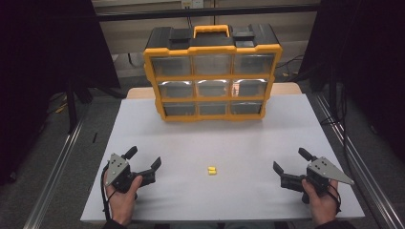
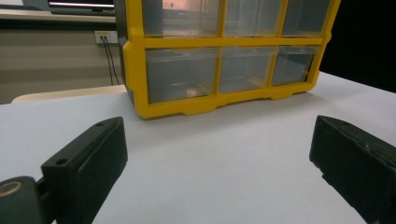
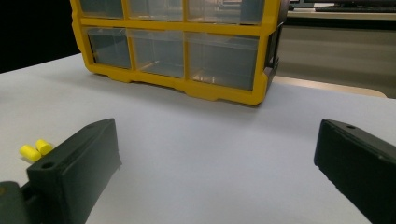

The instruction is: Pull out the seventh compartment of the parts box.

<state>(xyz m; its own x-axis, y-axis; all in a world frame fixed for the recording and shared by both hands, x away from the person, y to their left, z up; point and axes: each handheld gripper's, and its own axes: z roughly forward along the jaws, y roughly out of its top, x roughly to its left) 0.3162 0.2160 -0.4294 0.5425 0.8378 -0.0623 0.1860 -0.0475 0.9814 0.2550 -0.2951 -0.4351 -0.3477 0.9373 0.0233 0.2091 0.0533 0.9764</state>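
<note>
A lab or workshop recording bay: a plain white worktop (image 1: 157, 138) stands between dark curtains (image 1: 43, 57) and metal floor rails (image 1: 57, 167), with loose cables (image 1: 329, 119), a wall socket (image 2: 105, 36) and a yellow drawer organiser (image 1: 212, 71).

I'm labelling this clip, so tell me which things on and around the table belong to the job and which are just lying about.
Part of the job:
- yellow earplugs
- drawer organizer
- left hand-held gripper, open
- right hand-held gripper, open

Just lying about:
- cables beside the table
- wall socket behind the table
</note>
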